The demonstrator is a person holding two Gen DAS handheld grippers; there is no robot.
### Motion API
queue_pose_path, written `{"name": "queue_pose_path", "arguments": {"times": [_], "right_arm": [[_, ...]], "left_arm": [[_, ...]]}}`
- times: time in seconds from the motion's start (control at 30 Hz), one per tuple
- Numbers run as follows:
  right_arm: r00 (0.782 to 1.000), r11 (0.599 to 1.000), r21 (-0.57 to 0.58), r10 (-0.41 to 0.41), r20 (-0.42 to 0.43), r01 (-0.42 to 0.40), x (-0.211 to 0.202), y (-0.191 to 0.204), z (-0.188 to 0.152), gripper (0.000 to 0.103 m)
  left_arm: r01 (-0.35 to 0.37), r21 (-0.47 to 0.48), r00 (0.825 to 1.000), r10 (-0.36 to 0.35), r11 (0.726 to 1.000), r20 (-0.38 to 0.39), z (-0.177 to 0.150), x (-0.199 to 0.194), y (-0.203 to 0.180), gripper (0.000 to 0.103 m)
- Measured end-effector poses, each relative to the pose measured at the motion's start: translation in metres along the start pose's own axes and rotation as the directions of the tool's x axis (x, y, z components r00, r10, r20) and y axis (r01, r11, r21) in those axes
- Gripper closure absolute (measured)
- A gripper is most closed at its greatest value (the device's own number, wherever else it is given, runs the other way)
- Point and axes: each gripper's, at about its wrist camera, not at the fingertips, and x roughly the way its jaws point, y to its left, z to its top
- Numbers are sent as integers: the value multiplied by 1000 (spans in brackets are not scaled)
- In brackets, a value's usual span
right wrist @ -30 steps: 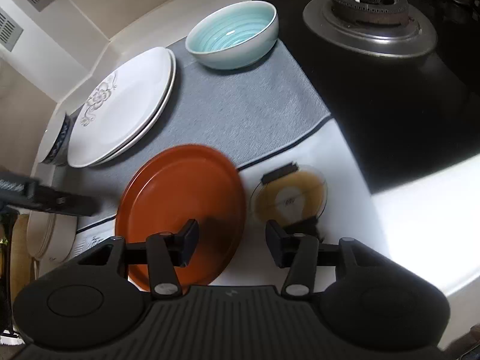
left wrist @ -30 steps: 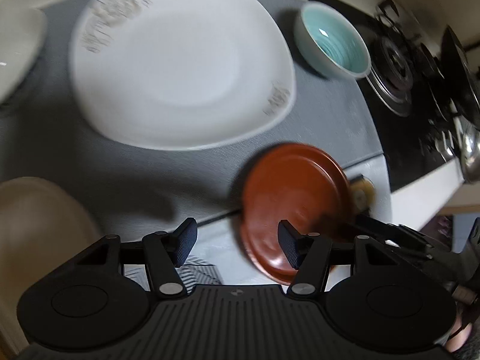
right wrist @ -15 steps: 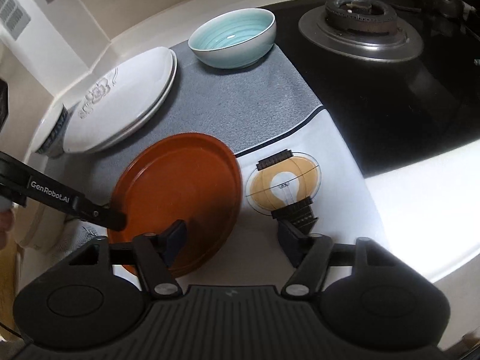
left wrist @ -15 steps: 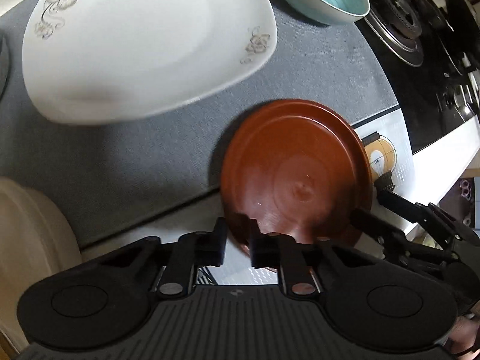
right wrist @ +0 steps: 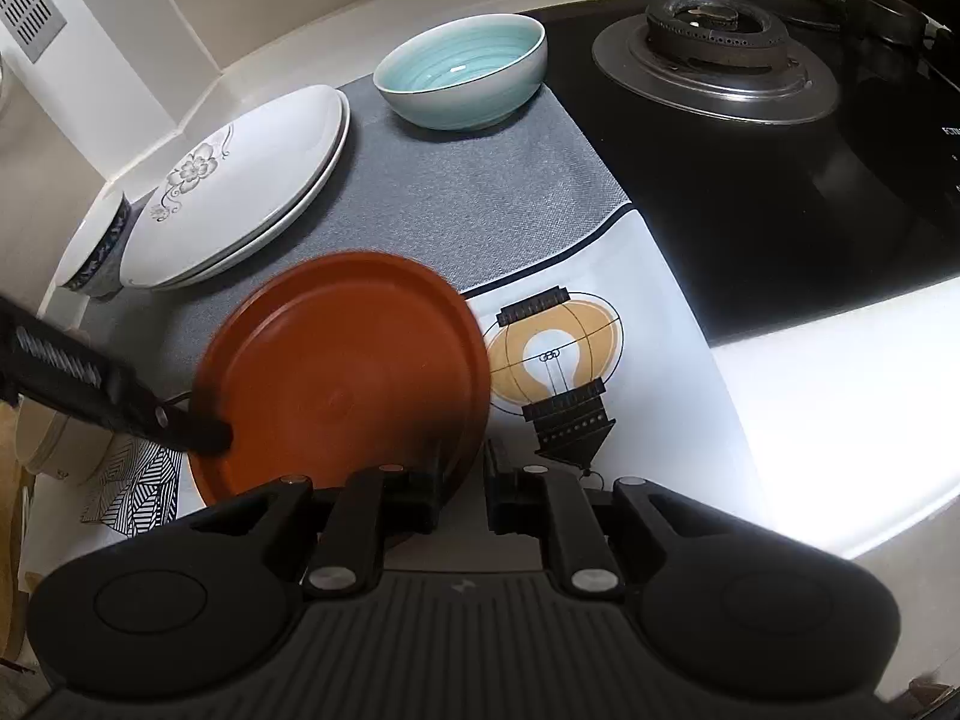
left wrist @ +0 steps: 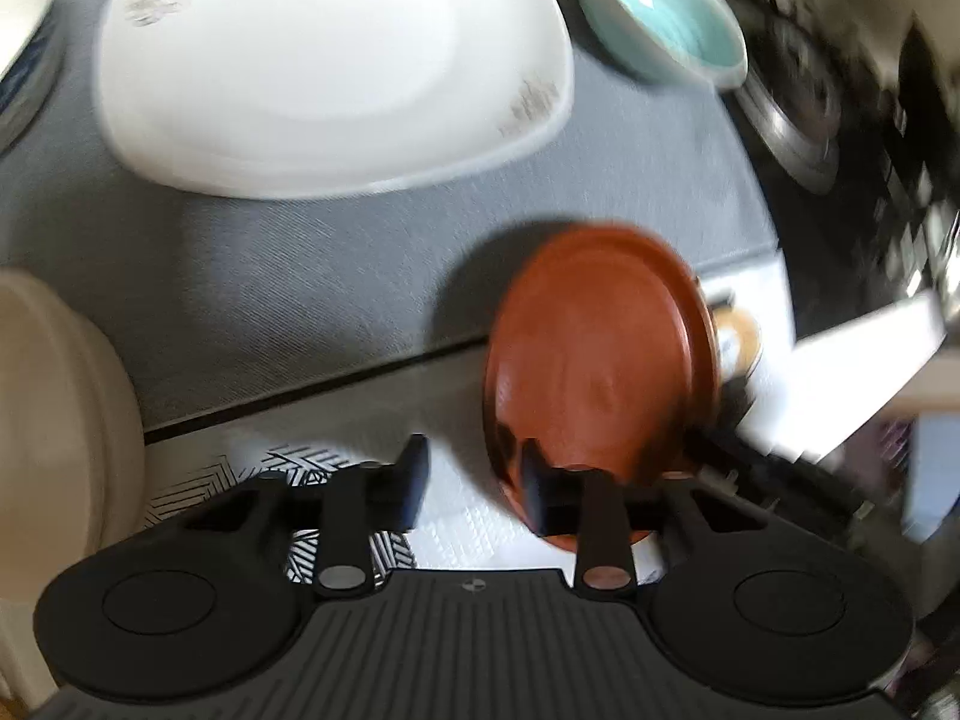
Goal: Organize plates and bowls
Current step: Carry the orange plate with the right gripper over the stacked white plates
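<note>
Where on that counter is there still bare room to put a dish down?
The widest free patch is the grey mat, between the stacked white flowered plates, the turquoise bowl and the round reddish-brown plate. The lightbulb print beside that plate is also bare. The left end is crowded.

The red-brown round plate [right wrist: 348, 372] sits tilted, half on the gray mat, half on the white lightbulb-print cloth, its near rim off the surface. Behind it there's a stack of two white plates [right wrist: 240, 186] with a gray flower pattern. A bowl with a teal ringed inside [right wrist: 462, 69] stands upright at the mat's far end, and a blue-patterned white bowl [right wrist: 93, 252] is tucked just left of the stack.
</note>
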Motion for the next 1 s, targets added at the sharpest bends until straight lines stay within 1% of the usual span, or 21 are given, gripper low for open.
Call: {"name": "queue_pose_path", "arguments": {"times": [0.03,0.07,0.17,0.23,0.27,0.3,0.37,0.4,0.43,0.5,0.6,0.67,0.73,0.83,0.93,1.0], "right_arm": [[1000,1000,1,3,3,-3,0,-1,-1,89],[1000,1000,8,6,5,-6,-1,-2,-1,89],[1000,1000,20,11,6,-12,-2,-4,-2,89],[1000,1000,19,8,4,-8,-2,-3,-2,89],[1000,1000,15,5,4,-5,-2,-3,-2,89],[1000,1000,16,3,5,-3,-3,-2,-4,89],[1000,999,34,-2,9,2,-4,-3,-4,87],[1000,999,38,-9,9,9,-5,-2,-5,87],[1000,999,39,-17,12,16,-5,-3,-6,87],[1000,998,63,-14,16,13,-8,-6,-8,88],[1000,993,113,18,15,-20,-12,-12,-12,88],[999,986,161,45,25,-48,-15,-17,-13,89],[996,979,186,70,47,-78,-20,-19,-13,90],[995,981,172,79,65,-89,-23,-11,-5,91],[991,984,137,99,85,-110,-28,1,9,92],[989,986,116,110,100,-121,-32,9,21,93]], "left_arm": [[24,-27,1000,-24,999,-3,2,0,6,52],[38,-44,999,-39,998,-11,4,1,11,51],[29,-67,999,-32,997,-38,9,12,18,56],[62,-56,998,-63,997,-15,10,11,15,70],[81,-41,997,-82,996,-14,10,11,12,85],[93,-33,996,-94,995,-10,10,11,8,90],[66,10,997,-66,998,30,9,9,-2,92],[47,34,998,-49,998,41,9,10,-5,96],[31,40,999,-32,999,36,8,11,-7,97],[33,34,999,-33,999,18,7,12,-8,97],[39,46,999,-40,998,29,4,5,-9,97],[33,71,998,-36,997,51,1,-1,-15,97],[5,102,997,-13,995,79,-3,-9,-22,97],[-45,135,991,27,990,130,-6,-24,-29,97],[-123,160,976,90,979,200,-9,-39,-36,96],[-155,159,966,115,975,233,-8,-48,-37,96]]}}
